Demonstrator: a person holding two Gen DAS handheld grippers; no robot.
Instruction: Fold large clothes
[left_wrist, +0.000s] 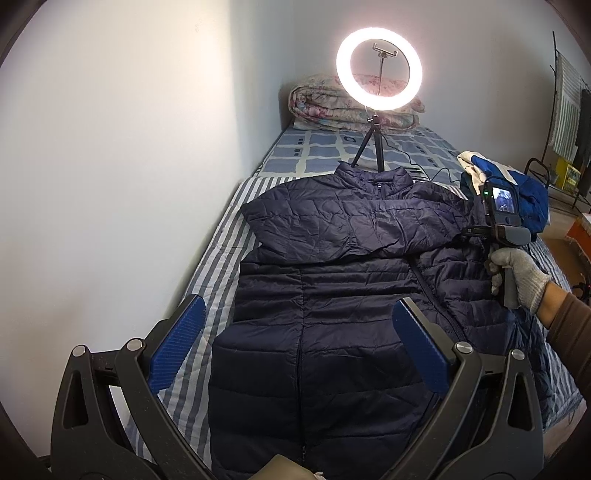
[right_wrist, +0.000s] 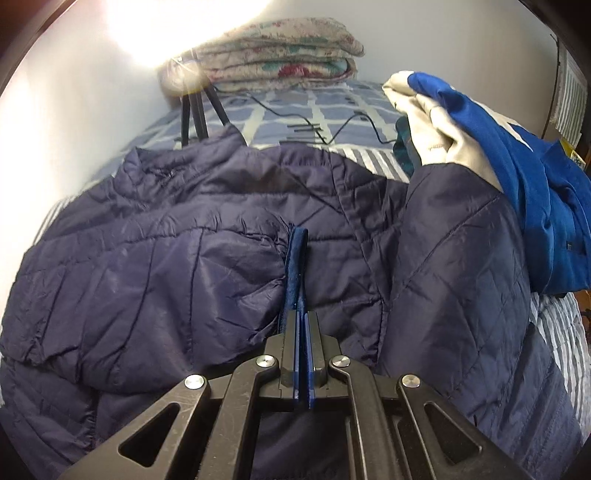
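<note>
A navy quilted jacket (left_wrist: 314, 295) lies front up on the striped bed sheet (left_wrist: 218, 266), collar toward the far end. One sleeve (right_wrist: 147, 277) is folded across its chest. My right gripper (right_wrist: 297, 236) is shut, and the sleeve's cuff end bunches at its fingertips. In the left wrist view a gloved hand holds the right gripper (left_wrist: 468, 230) at the jacket's right shoulder. My left gripper (left_wrist: 299, 306) hangs open above the jacket's lower body, with nothing between its fingers (left_wrist: 177, 343).
A lit ring light (left_wrist: 378, 68) on a tripod stands just beyond the collar, its cable (right_wrist: 332, 125) trailing over the bed. A folded floral quilt (left_wrist: 325, 107) lies at the bed's head. A blue-and-white clothes pile (right_wrist: 480, 129) is on the right. The wall borders the left.
</note>
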